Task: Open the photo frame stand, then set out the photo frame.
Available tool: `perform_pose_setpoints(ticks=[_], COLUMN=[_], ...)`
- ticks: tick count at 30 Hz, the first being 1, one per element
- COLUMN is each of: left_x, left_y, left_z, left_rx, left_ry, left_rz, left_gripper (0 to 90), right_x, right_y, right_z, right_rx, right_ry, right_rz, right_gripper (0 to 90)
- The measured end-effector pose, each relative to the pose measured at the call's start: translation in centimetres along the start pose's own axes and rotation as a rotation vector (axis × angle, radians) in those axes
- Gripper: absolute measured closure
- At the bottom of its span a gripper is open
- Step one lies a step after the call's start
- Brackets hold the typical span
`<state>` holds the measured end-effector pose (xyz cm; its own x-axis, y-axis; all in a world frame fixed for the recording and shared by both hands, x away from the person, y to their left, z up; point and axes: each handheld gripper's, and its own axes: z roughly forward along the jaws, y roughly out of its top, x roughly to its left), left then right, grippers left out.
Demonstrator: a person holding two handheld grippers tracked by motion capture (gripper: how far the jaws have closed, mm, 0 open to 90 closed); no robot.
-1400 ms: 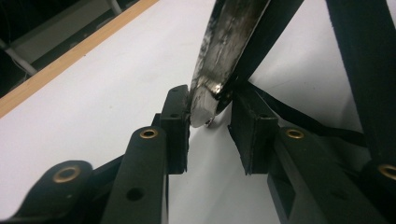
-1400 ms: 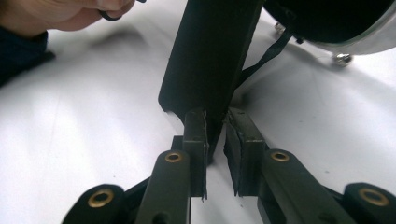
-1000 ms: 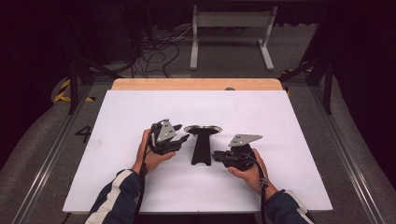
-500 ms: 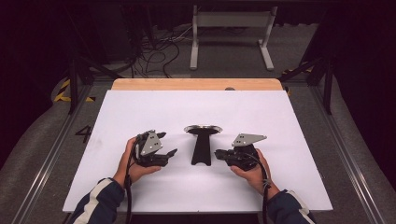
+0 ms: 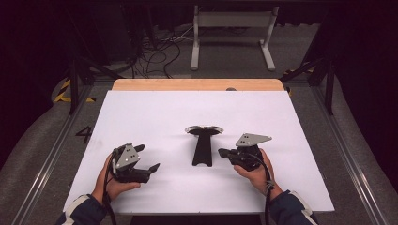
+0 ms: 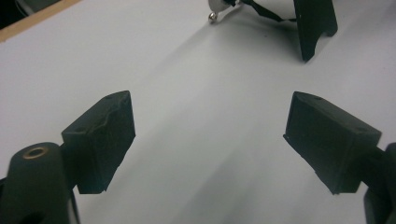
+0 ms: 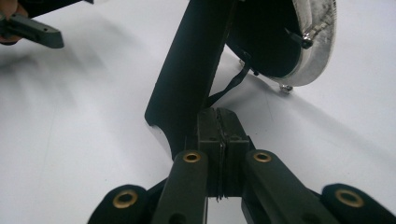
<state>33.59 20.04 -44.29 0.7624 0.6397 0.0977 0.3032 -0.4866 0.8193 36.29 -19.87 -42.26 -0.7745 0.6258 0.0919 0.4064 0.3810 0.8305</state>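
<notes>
The black-handled strainer (image 5: 203,143) lies mid-surface (image 5: 155,112); left tool (image 5: 149,169), jaws just opened and spread empty, sits well apart; right tool (image 5: 224,153), pressed together beside the handle, should open before gripping squarely.

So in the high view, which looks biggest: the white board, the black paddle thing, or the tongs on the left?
Largest to smallest, as they look in the high view:
1. White board, by far.
2. and 3. Black paddle thing and left tongs look about alike, and the tongs sit nearer the camera, so I won't rank them.
</notes>
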Motion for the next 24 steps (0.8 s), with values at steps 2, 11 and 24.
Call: perform_pose_setpoints(ticks=[2, 11, 24], left_x=[-0.1, 0.0, 0.0], left_y=[-1.0, -2.2, -2.0], left_z=[-0.2, -0.6, 0.2], left_rx=[0.029, 0.057, 0.052], left_ry=[0.003, 0.003, 0.006], left_rz=[-0.026, -0.046, -0.048], left_gripper=[14.7, 14.8, 16.6], right_x=[0.0, 0.2, 1.0], right_y=[0.0, 0.0, 0.1], right_z=[0.0, -0.1, -0.7], right_rx=[-0.010, -0.001, -0.022], right_ry=[0.005, -0.006, -0.013], right_rz=[0.005, -0.008, 0.001], right_gripper=[90.0, 90.0, 90.0])
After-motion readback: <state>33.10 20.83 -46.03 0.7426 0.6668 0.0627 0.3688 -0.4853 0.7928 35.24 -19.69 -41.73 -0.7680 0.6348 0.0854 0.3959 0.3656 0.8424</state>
